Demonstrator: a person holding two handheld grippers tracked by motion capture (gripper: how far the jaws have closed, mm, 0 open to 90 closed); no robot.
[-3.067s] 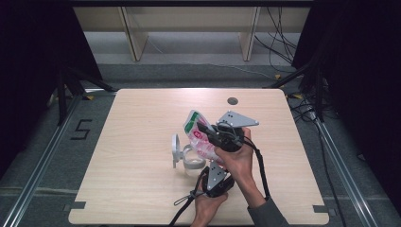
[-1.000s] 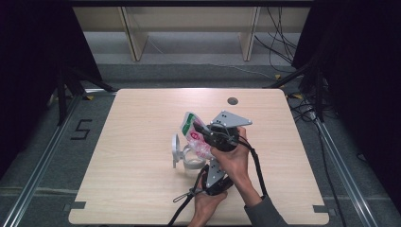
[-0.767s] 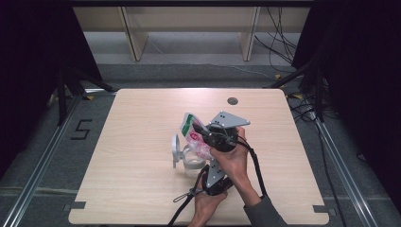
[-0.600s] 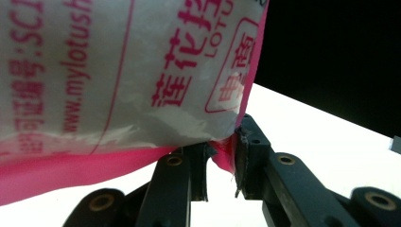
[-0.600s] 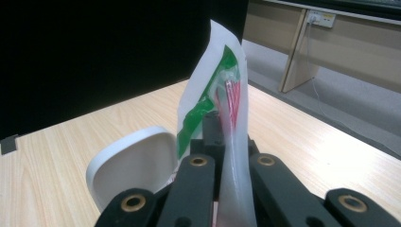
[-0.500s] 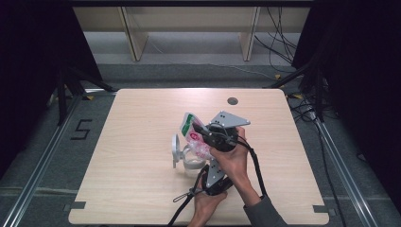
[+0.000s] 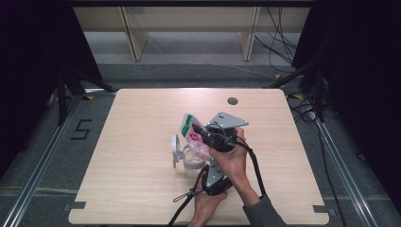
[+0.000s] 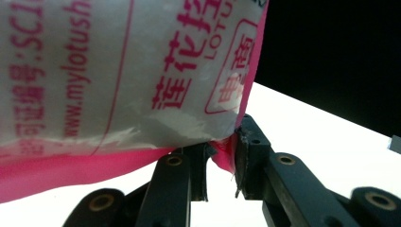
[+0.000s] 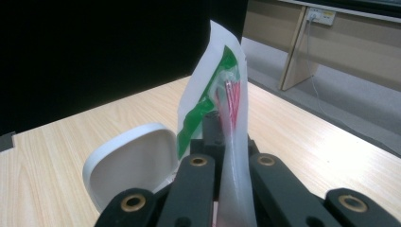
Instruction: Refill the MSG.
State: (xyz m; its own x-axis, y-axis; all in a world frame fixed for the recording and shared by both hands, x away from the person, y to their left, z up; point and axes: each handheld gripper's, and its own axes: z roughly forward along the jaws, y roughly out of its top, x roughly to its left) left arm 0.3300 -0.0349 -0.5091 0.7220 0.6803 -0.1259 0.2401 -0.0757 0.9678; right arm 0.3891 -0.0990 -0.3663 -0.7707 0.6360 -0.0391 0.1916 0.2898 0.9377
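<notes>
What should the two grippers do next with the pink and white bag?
Probably tip the bag gently toward the open white container beside it. The right hand-held gripper is shut on the bag's upper edge, and the left hand-held gripper pinches its pink bottom corner, so the bag is held at both ends above the table. Whether the bag is already open, I can't tell.

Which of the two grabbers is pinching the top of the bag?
The right gripper, the one farther up the table: its jaws clamp the packet near its green-edged top, while the left gripper pinches the pink bottom corner.

"mylotus" web address and pink Chinese characters on the packet [image 8: 142, 71]; floor marking "5" [image 7: 80, 129]
</notes>
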